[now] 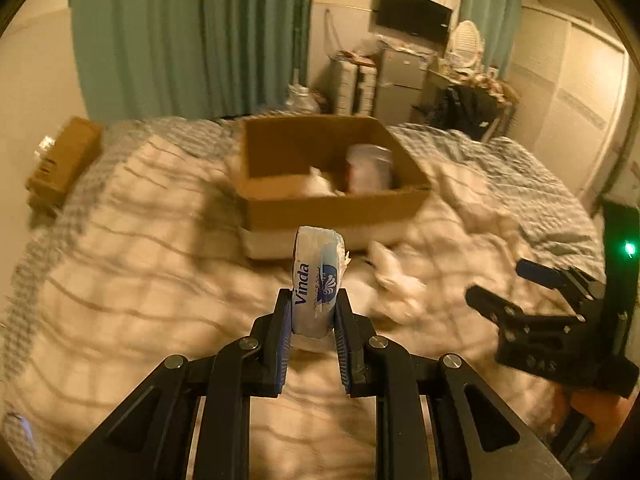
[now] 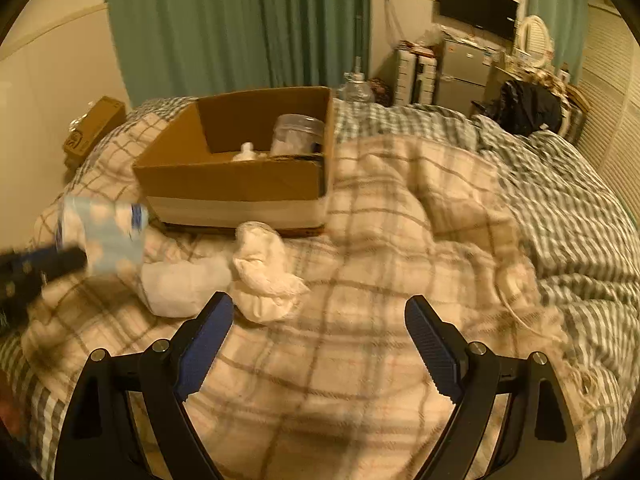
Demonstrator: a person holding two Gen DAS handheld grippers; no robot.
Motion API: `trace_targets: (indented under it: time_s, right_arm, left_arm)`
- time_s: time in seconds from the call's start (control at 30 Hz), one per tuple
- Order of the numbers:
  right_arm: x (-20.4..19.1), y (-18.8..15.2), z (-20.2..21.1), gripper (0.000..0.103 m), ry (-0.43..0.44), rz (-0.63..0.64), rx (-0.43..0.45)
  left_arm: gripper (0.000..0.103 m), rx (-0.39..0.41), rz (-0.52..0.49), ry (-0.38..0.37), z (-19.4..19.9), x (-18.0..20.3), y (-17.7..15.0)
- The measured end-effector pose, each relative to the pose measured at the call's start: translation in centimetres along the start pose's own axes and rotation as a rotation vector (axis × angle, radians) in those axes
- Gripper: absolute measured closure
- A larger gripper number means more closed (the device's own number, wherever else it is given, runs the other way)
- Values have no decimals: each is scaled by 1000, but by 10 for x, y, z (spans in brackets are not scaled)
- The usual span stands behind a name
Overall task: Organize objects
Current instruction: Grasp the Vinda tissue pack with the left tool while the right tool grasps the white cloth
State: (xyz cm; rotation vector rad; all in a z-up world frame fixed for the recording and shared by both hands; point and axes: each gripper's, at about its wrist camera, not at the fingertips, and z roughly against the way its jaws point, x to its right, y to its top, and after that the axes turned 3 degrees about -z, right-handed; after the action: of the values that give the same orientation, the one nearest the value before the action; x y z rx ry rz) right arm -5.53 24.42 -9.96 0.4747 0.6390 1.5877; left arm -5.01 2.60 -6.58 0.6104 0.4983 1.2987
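Two grippers are working: the left gripper (image 1: 313,312) is clamping the tissue pack (image 1: 316,280) upright in its jaws, the box (image 1: 332,200) lying at twelve o'clock. The right gripper (image 2: 318,344) is hovering, jaws spread and empty, over the bed (image 2: 360,380).

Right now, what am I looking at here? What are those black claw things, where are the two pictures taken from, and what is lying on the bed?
These are two hand-held tools, one in each of a person's hands, each with its own camera looking along its fingers. The left tool is shut on a tissue pack. The right tool is open and empty. On the checked blanket stands a cardboard box holding a clear jar; a crumpled white cloth lies in front of it.
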Motion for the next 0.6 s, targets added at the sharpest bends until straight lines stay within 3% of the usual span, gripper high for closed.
trace_targets:
  time_s: [0.2,0.37,0.47,0.53,0.6]
  right_arm:
    - [-28,6,-44,15,34,113,-74]
    - [-39,2,-89,17,27,172,-162]
    - [-41,-2,-109,42,39,177,-221]
    - [-41,-6,-114,67,46,181,-248]
    - [-40,-8,-108,78,48,179,-246]
  left_arm:
    - [83,-26,-1,94,-31,-19,5]
    - [83,-75,12,99,-52,-26,-8]
    - [83,-86,12,95,-55,-28,-11]
    - [83,-81,12,91,-52,-28,-12]
    - [83,-77,12,87,-48,-27,-12]
